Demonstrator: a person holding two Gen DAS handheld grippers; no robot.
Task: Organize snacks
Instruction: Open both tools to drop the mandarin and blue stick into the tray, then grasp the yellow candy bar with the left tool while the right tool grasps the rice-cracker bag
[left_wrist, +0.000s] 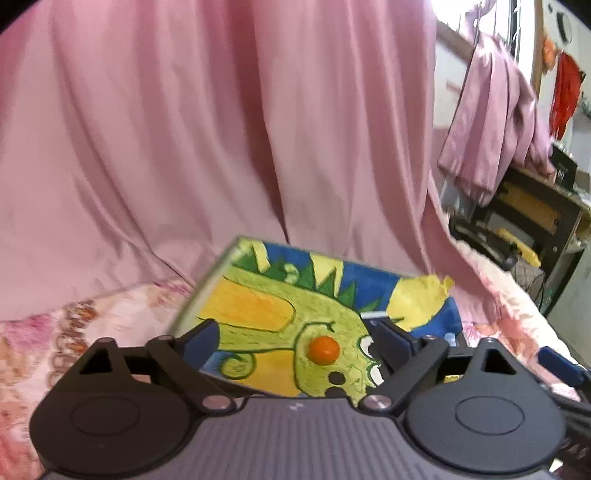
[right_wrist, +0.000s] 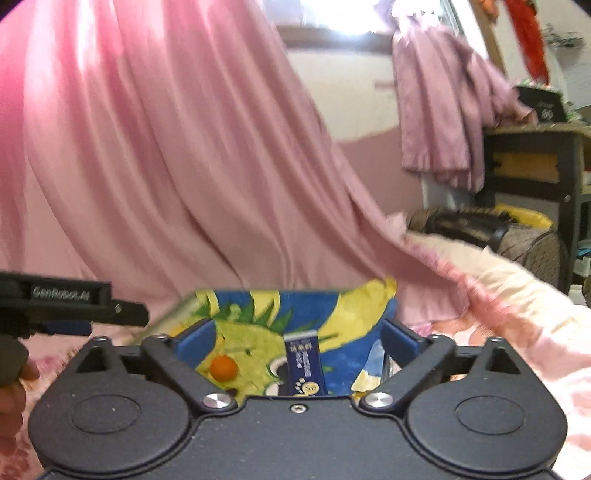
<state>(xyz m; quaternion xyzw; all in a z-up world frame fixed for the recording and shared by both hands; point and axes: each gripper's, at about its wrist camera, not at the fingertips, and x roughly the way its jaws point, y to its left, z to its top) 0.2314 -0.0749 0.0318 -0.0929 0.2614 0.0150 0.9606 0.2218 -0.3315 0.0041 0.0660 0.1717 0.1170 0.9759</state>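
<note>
A painted board (left_wrist: 280, 314) with a green-and-yellow cartoon figure on blue lies on the floral bed cover. A small orange ball-shaped snack (left_wrist: 323, 350) sits on it. My left gripper (left_wrist: 295, 341) is open, its fingers on either side of the orange snack. In the right wrist view the same board (right_wrist: 354, 314) holds the orange snack (right_wrist: 222, 367) and a dark blue snack packet (right_wrist: 306, 363). My right gripper (right_wrist: 297, 341) is open, with the blue packet between its fingers. The left gripper's body (right_wrist: 70, 306) shows at the left edge.
A pink curtain (left_wrist: 184, 129) hangs right behind the board. The floral bed cover (right_wrist: 517, 306) spreads to both sides. A dark shelf unit (left_wrist: 524, 206) and a brown bag (right_wrist: 491, 236) stand off to the right, beyond the bed.
</note>
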